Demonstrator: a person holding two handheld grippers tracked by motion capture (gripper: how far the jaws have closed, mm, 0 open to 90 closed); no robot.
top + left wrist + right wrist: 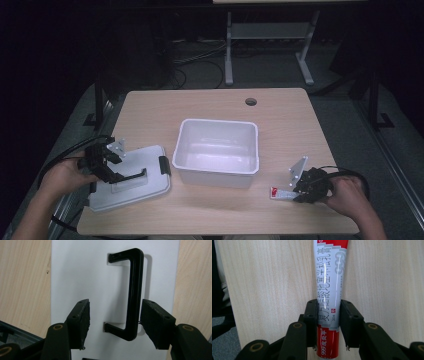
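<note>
White and red, the tube [329, 290] of cream lay flat on the wooden table [300, 120], just to the right of the white box [216, 150] and near its front corner. The right gripper [329, 322] had its two black jaws pressed on the sides of the tube, holding it near the red end. The tube's long side ran straight out from that gripper, pointing back toward the box. So the box was to the left of this hand and close by, and the right hand was the nearer one for moving the tube.

On the other side of the box lay the lid [132, 177]. The left gripper [113, 323] hung over it with its jaws wide apart, one on each side of the black handle [132, 295]. The handle's long bar ran away from the gripper, between the jaws, not yet squeezed.
</note>
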